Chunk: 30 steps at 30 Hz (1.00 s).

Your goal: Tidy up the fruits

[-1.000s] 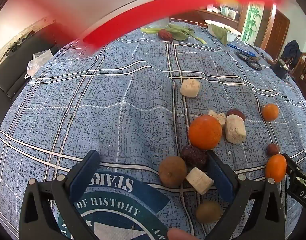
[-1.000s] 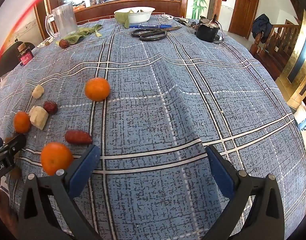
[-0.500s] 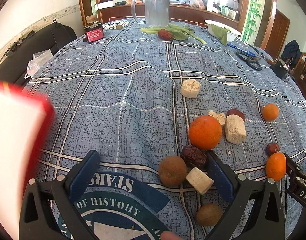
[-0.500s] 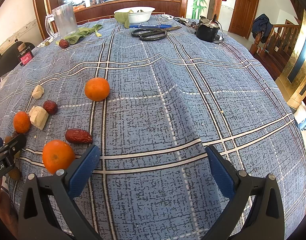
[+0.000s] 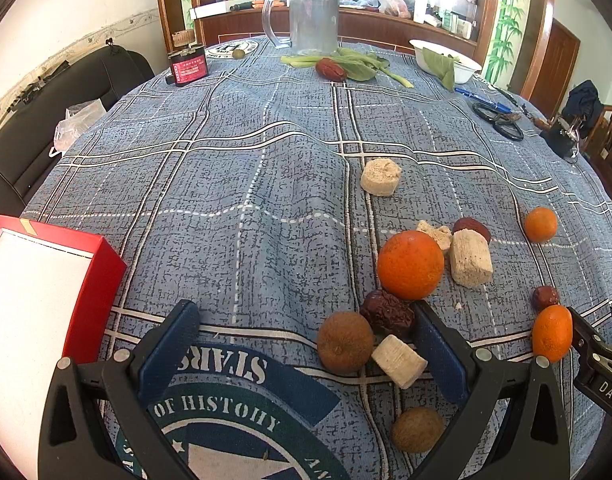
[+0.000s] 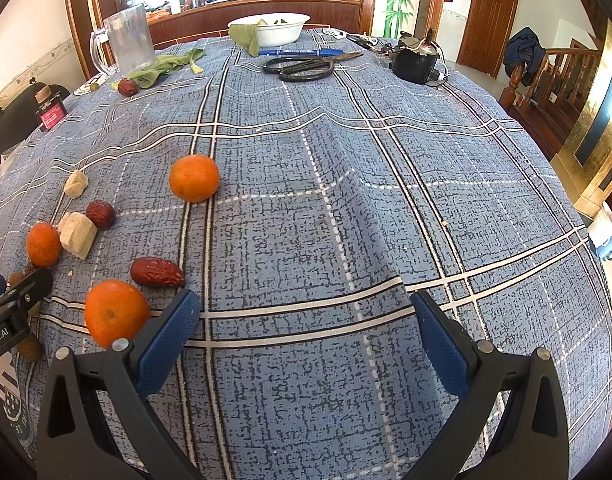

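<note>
Blue plaid tablecloth (image 5: 266, 200); red box (image 5: 46, 292) left of fruit, perhaps empty

Blue-grey tablecloth (image 5: 242, 184) w/ white and dark plaid lines, navy-green printed seal. Bright orange citrus (image 5: 410, 265), dark red-brown dates (image 5: 387, 313), brown round fruits (image 5: 345, 342), cream chunks (image 5: 470, 258). Red box (image 5: 94, 280), white inside. Blue-padded black grippers (image 5: 306, 354).

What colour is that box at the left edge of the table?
Red outside, white inside: the box shows best in the left wrist view.
</note>
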Tool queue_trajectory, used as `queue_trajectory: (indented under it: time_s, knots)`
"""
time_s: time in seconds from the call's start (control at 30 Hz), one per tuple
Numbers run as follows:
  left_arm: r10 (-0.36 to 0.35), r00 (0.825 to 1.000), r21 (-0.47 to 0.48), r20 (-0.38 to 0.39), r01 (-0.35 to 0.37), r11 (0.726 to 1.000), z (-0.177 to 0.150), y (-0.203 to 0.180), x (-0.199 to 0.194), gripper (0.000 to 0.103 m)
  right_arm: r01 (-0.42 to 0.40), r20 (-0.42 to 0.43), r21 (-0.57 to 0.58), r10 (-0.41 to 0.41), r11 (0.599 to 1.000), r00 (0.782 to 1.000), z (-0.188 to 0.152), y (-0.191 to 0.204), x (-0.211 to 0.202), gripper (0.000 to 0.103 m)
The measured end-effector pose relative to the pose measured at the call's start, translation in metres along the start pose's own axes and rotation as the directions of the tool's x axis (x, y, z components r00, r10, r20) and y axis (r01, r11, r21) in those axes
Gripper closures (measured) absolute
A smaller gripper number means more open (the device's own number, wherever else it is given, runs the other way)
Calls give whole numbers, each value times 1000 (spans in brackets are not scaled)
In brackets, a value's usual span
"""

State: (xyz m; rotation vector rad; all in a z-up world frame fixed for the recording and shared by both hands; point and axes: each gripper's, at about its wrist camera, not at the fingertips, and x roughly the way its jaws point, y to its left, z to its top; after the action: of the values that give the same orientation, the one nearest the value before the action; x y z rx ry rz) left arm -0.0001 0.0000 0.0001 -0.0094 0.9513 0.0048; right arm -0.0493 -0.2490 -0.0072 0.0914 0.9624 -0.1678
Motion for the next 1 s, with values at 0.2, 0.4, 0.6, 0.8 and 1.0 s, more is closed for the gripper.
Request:
queue_trajectory:
  time_s: [0.2,0.4,0.6,0.8,1.0]
  knots:
    - [0,1000,0,0,0,1000,0,0,0,1,0,0,0,0,1000,1000,0,0,0,0]
    - [0,1000,0,0,0,1000,0,0,0,1,0,0,0,0,1000,1000,0,0,0,0]
    - [-24,1000,40,4,24,999,-12,8,-26,3,-6,-4,-5,6,1000,1000,0,0,0,0]
    - [28,974,202,223,-75,977,-60,22,-109,1,-163,112,-30,165,986,980,4,-15,-51,0]
    - [33,961,217,274,-96,971,-83,40,-136,1,-377,63,-114,386,919,920,3,0,-72,0]
